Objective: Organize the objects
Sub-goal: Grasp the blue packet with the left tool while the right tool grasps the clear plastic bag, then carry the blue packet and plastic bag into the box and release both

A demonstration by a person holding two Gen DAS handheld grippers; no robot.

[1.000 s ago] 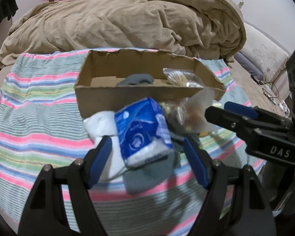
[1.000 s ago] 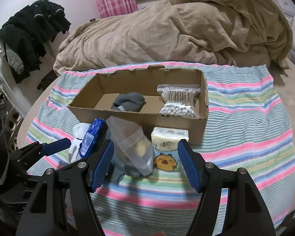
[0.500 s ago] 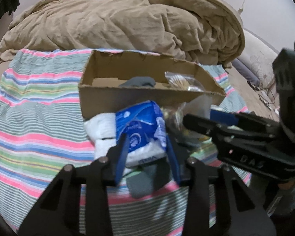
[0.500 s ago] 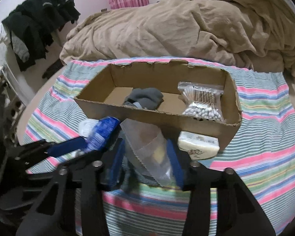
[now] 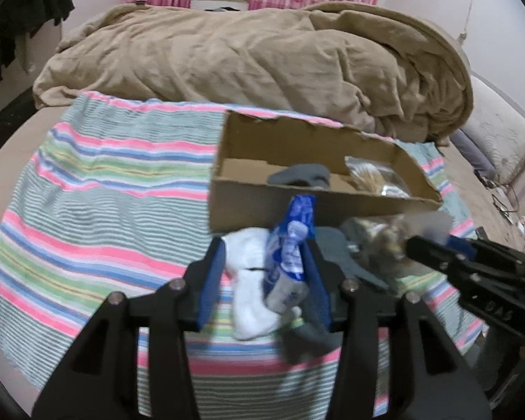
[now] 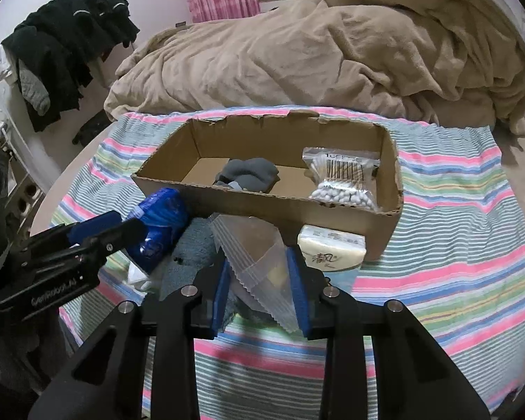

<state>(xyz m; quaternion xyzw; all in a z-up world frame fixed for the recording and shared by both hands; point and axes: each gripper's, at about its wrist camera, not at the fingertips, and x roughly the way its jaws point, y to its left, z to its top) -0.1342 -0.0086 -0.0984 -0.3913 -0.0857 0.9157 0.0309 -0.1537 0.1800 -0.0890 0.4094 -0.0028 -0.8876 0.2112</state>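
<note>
My left gripper [image 5: 267, 262] is shut on a blue tissue pack [image 5: 292, 245], squeezed narrow, lifted over a white sock [image 5: 250, 280]; the pack also shows in the right wrist view [image 6: 161, 224]. My right gripper [image 6: 259, 276] is shut on a clear zip bag [image 6: 259, 259] above a grey sock [image 6: 192, 245]. The cardboard box [image 6: 332, 210] just beyond holds a grey sock [image 6: 248, 173] and a bag of cotton swabs [image 6: 343, 178]. A white tissue packet [image 6: 329, 248] lies against the box's front wall.
The striped cloth [image 6: 455, 245] covers the bed around the box. A heaped tan duvet [image 6: 332, 52] lies behind it. Dark clothes [image 6: 66, 42] hang at the far left. The two grippers are close side by side in front of the box.
Both grippers have closed from open: the left onto the blue tissue pack, the right onto the clear zip bag. Both items are now raised off the pile.
</note>
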